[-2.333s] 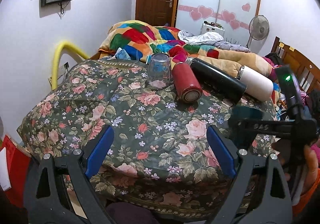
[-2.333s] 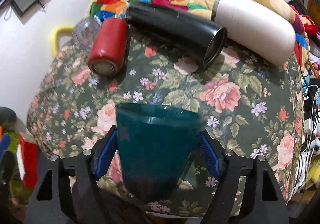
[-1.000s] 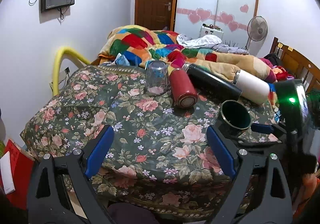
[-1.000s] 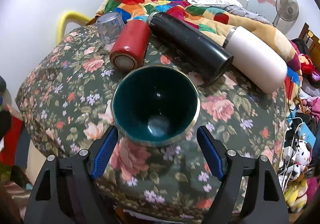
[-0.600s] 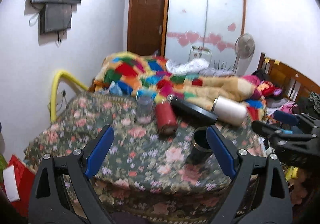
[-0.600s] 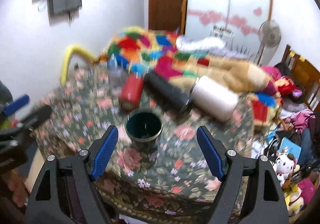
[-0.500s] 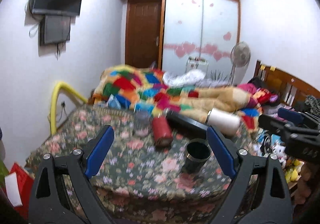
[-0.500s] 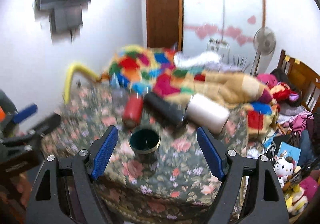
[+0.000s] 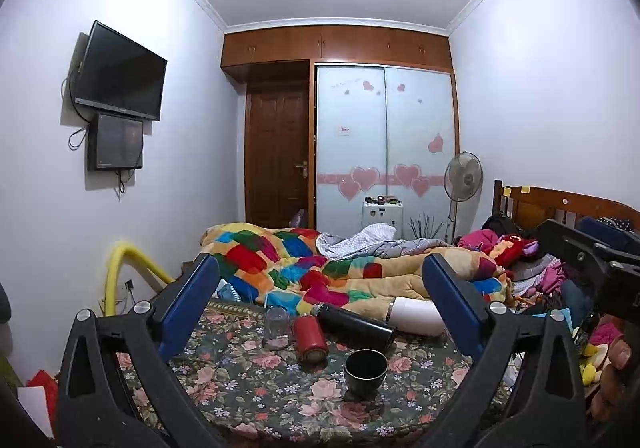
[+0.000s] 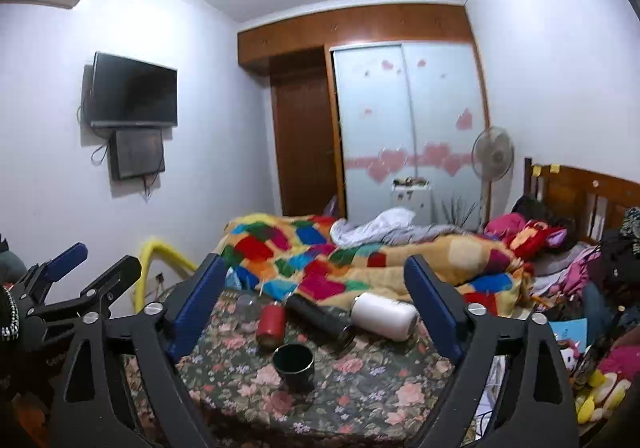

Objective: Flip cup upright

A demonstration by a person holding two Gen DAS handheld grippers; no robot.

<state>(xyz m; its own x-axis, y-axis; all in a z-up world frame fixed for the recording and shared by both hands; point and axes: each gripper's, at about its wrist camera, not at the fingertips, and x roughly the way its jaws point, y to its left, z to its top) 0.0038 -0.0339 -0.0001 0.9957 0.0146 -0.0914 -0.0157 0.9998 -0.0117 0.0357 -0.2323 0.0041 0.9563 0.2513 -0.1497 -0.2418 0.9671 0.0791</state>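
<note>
We see the small dark green cup standing upright, mouth up, on the floral-patterned cloth near the front edge, free of both tools. In the right wrist view the same cup sits low and centred between the spread fingers, well apart from them.

Our left gripper is released, its blue-padded fingers wide apart and holding nothing, raised well back from the cloth. Our right gripper is likewise spread and empty.

Just beyond the cup, to its left, a red cylindrical bottle lies on its side. A clear glass stands mouth-down at the far left of the row. A long black flask lies on its side right of the red bottle, and a white flask lies farther right again, touching the black one's end. Behind them is a patchwork quilt of many colours.
</note>
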